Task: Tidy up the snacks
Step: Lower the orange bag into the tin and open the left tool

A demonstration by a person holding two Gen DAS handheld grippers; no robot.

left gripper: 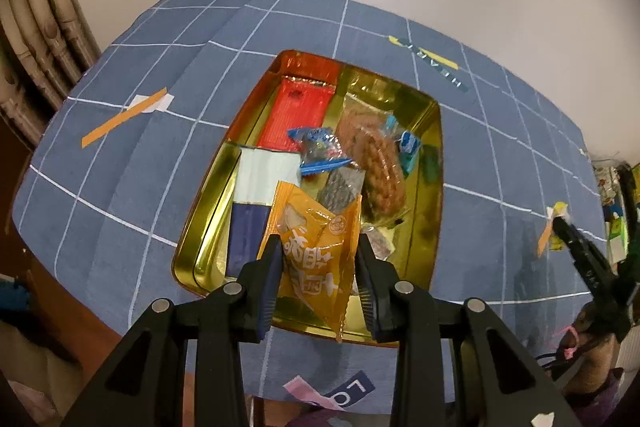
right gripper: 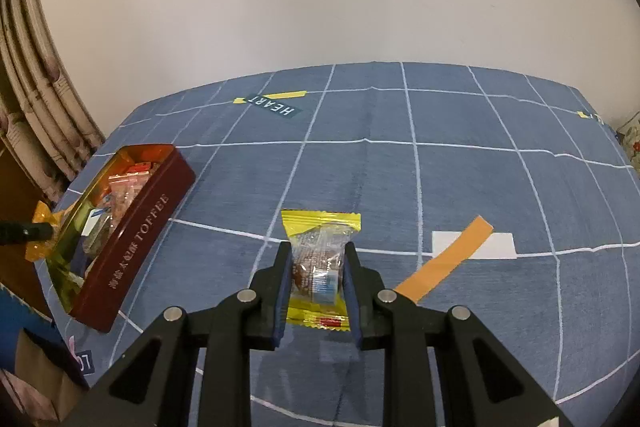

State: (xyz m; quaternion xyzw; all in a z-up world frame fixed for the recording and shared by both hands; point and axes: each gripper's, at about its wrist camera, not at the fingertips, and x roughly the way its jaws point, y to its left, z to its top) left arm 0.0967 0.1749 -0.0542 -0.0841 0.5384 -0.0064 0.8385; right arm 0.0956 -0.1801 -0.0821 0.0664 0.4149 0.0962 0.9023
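Gold-lined toffee tin (left gripper: 434,163) sits on the blue grid-pattern tablecloth (left gripper: 120,167) covering the tabletop, and we take it as our landmark. Directly above its near end our left gripper (left gripper: 318,277) is clamped on an orange snack packet (left gripper: 316,251), pads pressing both sides, the packet hanging crumpled between them. Inside the tin we see a red packet (left gripper: 298,115) at the far end, a white-and-navy packet (left gripper: 260,187) along the left wall, a clear-wrapped brown twisted snack (left gripper: 376,163) toward the right wall and a small blue-wrapped candy (left gripper: 320,147) in the middle. Well to the right of the tin, our right gripper (right gripper: 316,277) is closed tight on a yellow-edged clear packet (right gripper: 320,227) with brown pieces inside, held over the cloth; from that view the tin shows its dark red outer wall (right gripper: 136,239) with TOFFEE lettering. An orange tape strip (right gripper: 444,259) over a white patch lies on the cloth further right of the tin.
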